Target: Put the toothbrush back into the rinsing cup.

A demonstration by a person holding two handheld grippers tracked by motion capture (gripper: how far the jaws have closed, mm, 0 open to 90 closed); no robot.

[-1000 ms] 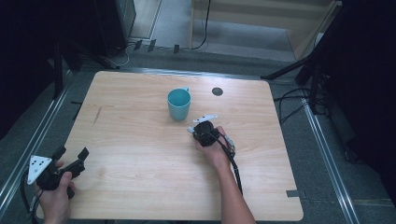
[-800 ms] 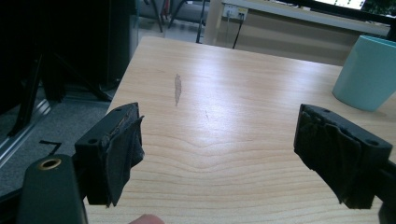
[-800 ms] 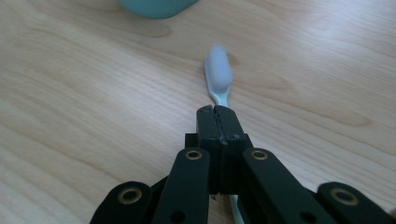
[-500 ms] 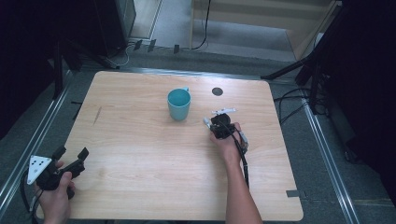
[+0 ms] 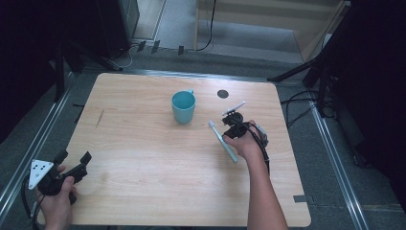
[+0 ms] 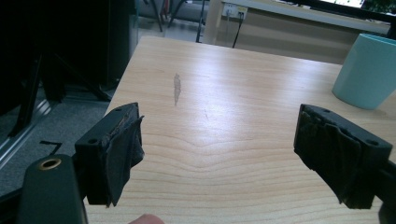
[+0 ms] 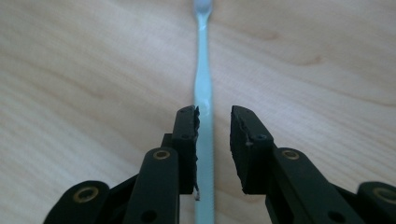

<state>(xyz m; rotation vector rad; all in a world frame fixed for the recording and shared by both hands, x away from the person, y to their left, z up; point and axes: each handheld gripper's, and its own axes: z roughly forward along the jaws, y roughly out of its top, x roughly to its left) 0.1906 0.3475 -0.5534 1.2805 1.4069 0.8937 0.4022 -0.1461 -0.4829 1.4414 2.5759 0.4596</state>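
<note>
A pale teal toothbrush lies on the wooden table, its head pointing toward the teal cup. My right gripper hovers just over its handle. In the right gripper view the toothbrush runs between the jaws of the right gripper, which have just been opening: it sits close to the left pad, with a gap before the right pad. My left gripper rests at the table's near left corner, wide open and holding nothing. In the left gripper view the left gripper faces the cup.
A small black round hole marks the table behind the cup. A dark smudge lies on the left part of the tabletop. Metal rails and cables run along the floor on both sides.
My right hand moved right and away from the cup. The toothbrush now lies in plain view on the table to the left of that hand. The left hand stayed put.
</note>
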